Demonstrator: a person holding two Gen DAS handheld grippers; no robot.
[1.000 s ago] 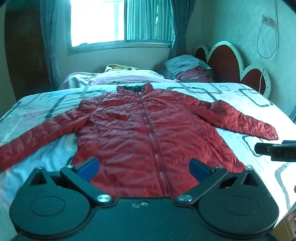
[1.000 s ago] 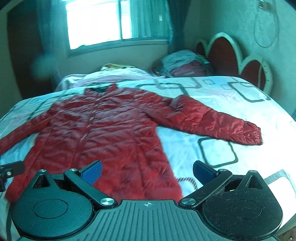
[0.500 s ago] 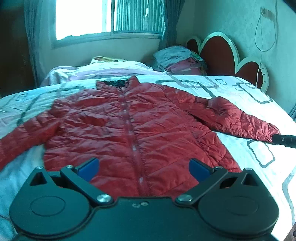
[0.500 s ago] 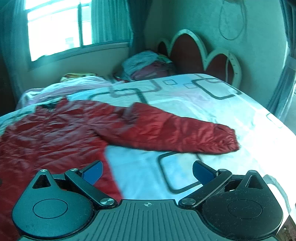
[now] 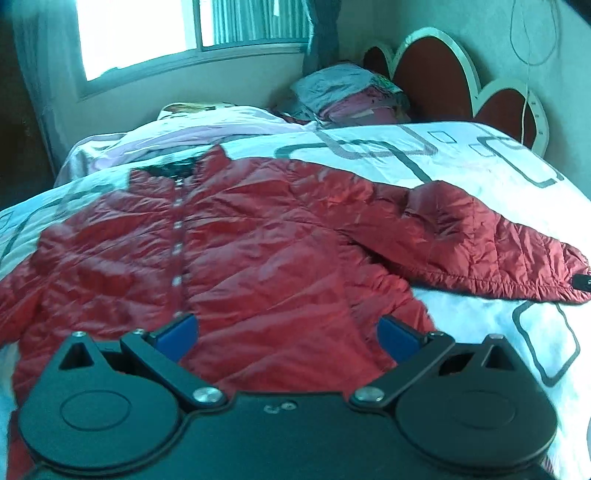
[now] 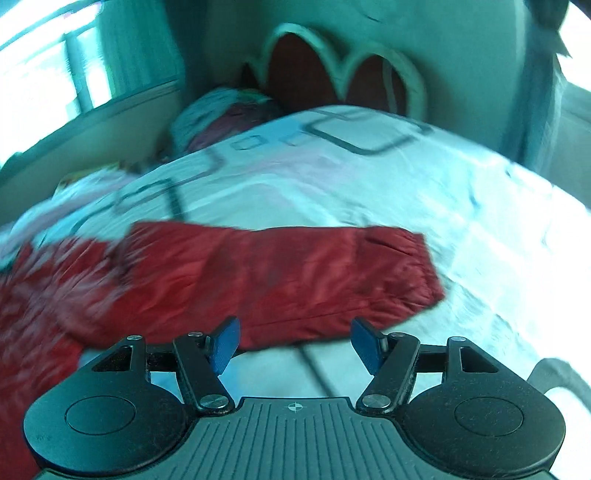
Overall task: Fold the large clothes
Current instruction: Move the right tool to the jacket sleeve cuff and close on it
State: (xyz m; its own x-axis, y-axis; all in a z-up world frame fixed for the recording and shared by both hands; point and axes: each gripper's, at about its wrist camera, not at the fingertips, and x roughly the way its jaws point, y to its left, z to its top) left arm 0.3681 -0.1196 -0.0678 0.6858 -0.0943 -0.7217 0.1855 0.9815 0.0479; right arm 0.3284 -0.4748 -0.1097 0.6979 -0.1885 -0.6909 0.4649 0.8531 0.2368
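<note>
A large red quilted jacket (image 5: 258, 251) lies spread face up on the bed, zipper closed, collar toward the window. Its right sleeve (image 5: 480, 247) stretches out to the right. My left gripper (image 5: 288, 334) is open and empty, hovering over the jacket's lower hem. In the right wrist view the same sleeve (image 6: 295, 277) lies across the bedsheet, its cuff (image 6: 413, 269) to the right. My right gripper (image 6: 295, 341) is open and empty, just short of the sleeve's near edge. The right gripper's tip (image 5: 583, 282) shows at the cuff in the left wrist view.
The bed has a white sheet (image 5: 480, 155) with grey square patterns. Folded bedding and pillows (image 5: 343, 92) are piled at the headboard (image 5: 436, 74). A pink blanket (image 5: 207, 125) lies beyond the collar. A window (image 5: 184, 29) is behind.
Both grippers have swung right. My right gripper has moved in close to the right sleeve and its cuff. My left gripper has moved nearer the jacket's right side.
</note>
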